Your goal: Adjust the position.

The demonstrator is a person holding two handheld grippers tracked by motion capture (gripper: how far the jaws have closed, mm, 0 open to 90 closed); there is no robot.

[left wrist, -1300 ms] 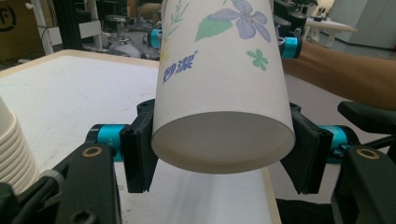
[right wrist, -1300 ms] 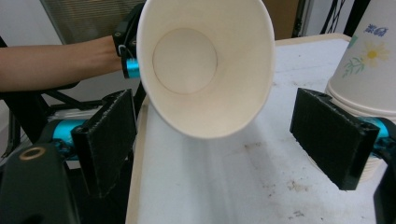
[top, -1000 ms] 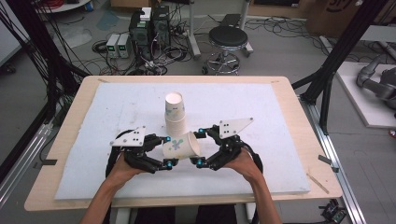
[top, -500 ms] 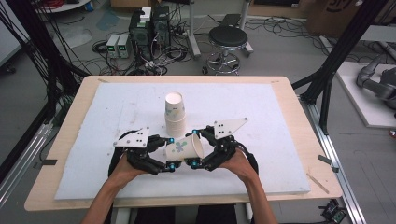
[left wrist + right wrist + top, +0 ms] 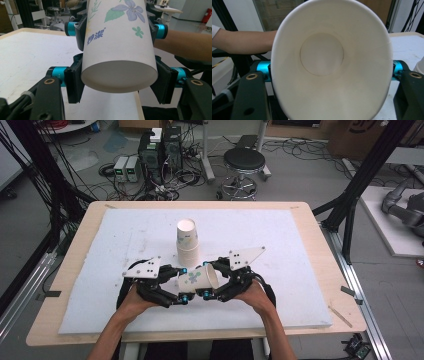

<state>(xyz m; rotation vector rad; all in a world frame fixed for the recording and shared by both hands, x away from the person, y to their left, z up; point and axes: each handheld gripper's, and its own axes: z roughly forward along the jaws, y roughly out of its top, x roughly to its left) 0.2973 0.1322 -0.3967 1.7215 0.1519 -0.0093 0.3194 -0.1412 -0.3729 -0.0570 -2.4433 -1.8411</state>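
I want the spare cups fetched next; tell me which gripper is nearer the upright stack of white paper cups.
Right, narrowly. The right gripper sits just below-right of the upright stack of white paper cups; the left gripper lies below-left, slightly farther. Both grip the flower-printed paper cup.

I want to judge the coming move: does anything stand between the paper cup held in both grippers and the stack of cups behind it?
Nothing visible does. The paper cup lies sideways between the left gripper and right gripper, both clamped on it. The white mat between it and the cup stack is bare; the stack stands just beyond it.
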